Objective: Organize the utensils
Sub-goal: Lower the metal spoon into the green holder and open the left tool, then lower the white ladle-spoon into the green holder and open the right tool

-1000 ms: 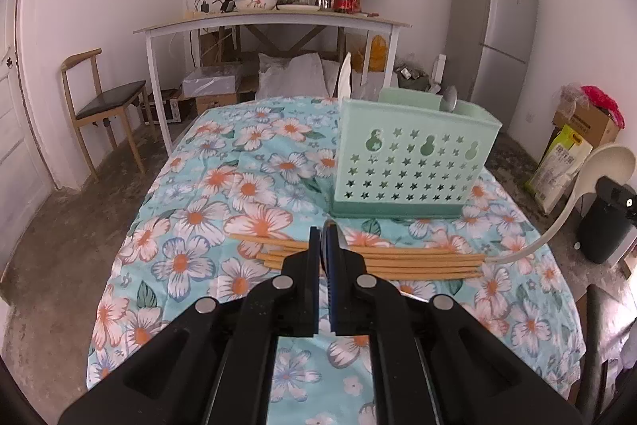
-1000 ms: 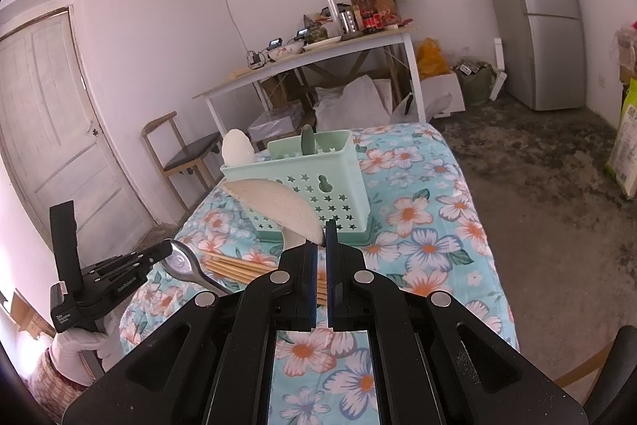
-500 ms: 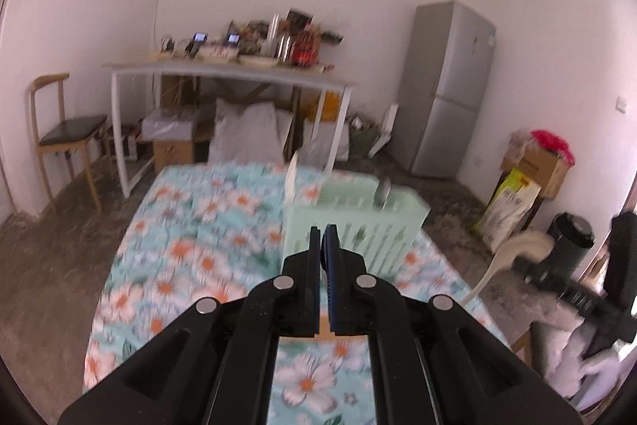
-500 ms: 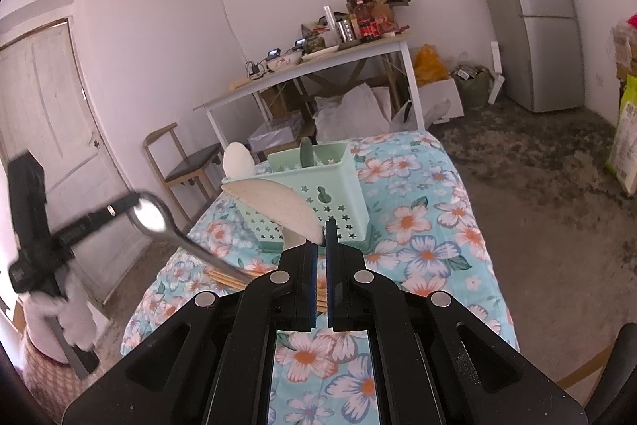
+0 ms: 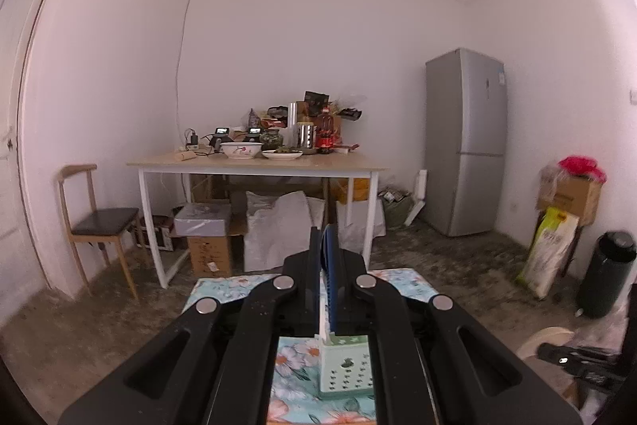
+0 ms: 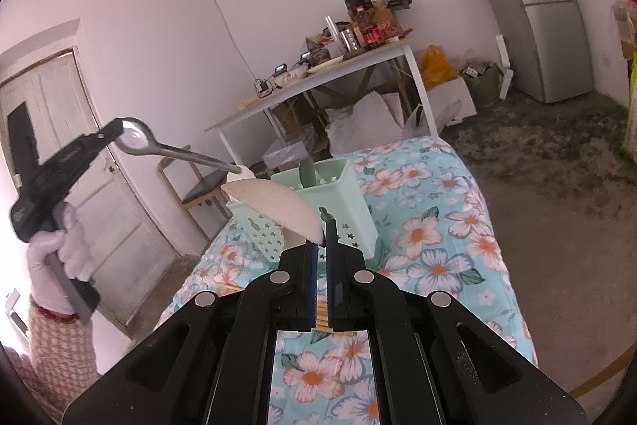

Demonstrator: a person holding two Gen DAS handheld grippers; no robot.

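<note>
The mint green basket (image 6: pixel 318 202) stands on the floral tablecloth (image 6: pixel 430 237), in the middle of the right wrist view. Its lower front is hidden behind the beige ladle (image 6: pixel 274 210), so its compartments cannot be counted. One dark green handle (image 6: pixel 306 172) sticks out of it, and one white rounded piece (image 6: pixel 239 176) shows at its back left corner, perhaps another spoon.

The right gripper (image 6: pixel 318 249) is closed on the ladle's handle, which is almost fully hidden between the jaws; only the bowl shows above them.

In the upper left of the same view the left gripper (image 6: pixel 113 130), held by a white-gloved hand (image 6: pixel 59 257), is closed on the bowl end of one metal spoon (image 6: pixel 159 146); the spoon's handle tip points toward the basket's back left corner.

Wooden chopsticks (image 6: pixel 227 289) lie on the cloth in front of the basket, mostly covered by the right gripper, so their number is not clear.

In the left wrist view the spoon is not visible, and only part of the basket shows low in the frame.
</note>
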